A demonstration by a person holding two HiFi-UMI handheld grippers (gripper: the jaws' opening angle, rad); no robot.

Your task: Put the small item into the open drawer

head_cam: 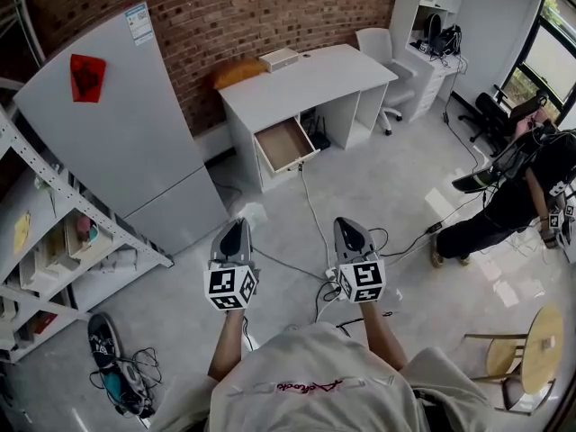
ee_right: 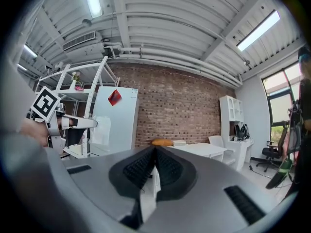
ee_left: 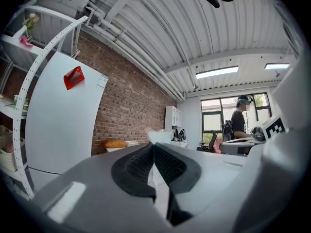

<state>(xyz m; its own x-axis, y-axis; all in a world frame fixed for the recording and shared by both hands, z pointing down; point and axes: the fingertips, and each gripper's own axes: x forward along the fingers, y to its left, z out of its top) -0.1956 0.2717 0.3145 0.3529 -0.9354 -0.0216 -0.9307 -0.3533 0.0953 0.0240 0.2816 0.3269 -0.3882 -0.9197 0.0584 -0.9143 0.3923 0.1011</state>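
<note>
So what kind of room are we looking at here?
Probably an office or workroom: a red brick wall backs a white desk with an open drawer, a white swivel chair stands beside it, and grey metal shelving lines one side.

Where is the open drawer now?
In the head view, upper centre: the open drawer sticks out from the white desk by the brick wall, right of the refrigerator.

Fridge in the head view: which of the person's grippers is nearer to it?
Left. The left gripper, shut on a small white item, is just beyond the white fridge lower corner; the right gripper is farther away, past the left one.
</note>
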